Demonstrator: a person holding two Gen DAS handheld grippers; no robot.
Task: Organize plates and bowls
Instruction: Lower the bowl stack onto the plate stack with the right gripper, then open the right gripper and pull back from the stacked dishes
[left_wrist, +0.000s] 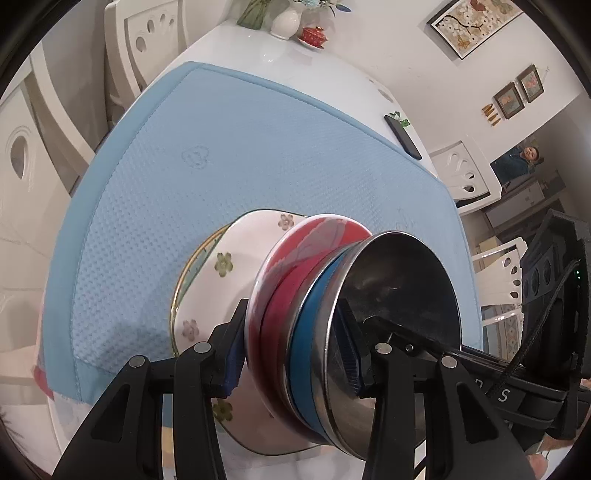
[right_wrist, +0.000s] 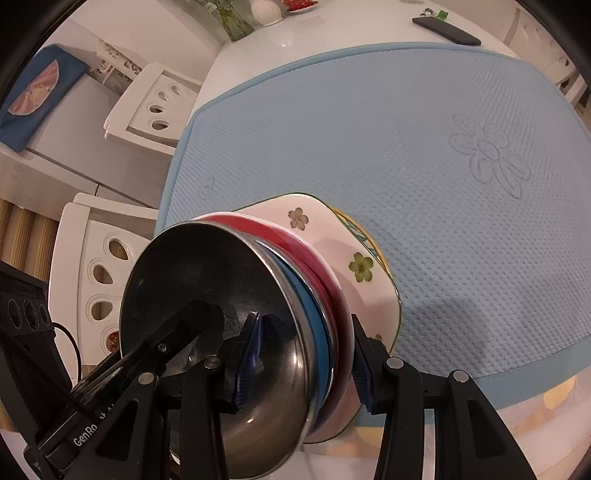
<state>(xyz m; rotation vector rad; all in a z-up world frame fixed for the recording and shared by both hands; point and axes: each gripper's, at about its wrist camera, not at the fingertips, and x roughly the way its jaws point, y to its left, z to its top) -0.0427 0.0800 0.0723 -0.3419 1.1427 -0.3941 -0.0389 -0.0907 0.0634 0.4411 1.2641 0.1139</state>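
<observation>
**Nested stack of 4 dishes, gripped at both sides**

Item: 1 stack, nested, 4 pieces. From the top: a steel bowl (left_wrist: 402, 280), a blue bowl (left_wrist: 308, 354), a red bowl (left_wrist: 295, 266), and a white flowered plate (left_wrist: 221, 280) with a gilt rim at the bottom.

Location: at the near edge of the blue mat (left_wrist: 229, 155) on the white tabletop (left_wrist: 280, 51). The plate looks to be at or just above the mat; contact cannot be confirmed from either wrist view.

Hold: the left gripper (left_wrist: 295, 354) and the right gripper (right_wrist: 303, 365) each stand part open and are closed across the stacked bowl rims, 1 at each side. On each, 1 blue ridged pad sits inside the steel bowl and the other presses the red bowl's outer wall. Whether the plate itself is pinched or only carried beneath cannot be told.

Handling, as judged:
- Weight: moderate to heavy as a set; the steel bowl is probably the lightest piece.
- Stiffness: all rigid, with no give under the fingers.
- Surface: polished steel and glossy glaze or plastic, likely slippery; the ridged pads help.
- Fragility: the plate looks ceramic and would chip or crack on a drop or hard set-down.
- Stability: nested pieces may slide against each other if tilted, so keep the stack level.

Best hold: opposite rims, both grippers together, as now.

Other items: a dark phone (left_wrist: 402, 136), a white vase (left_wrist: 286, 22).
</observation>
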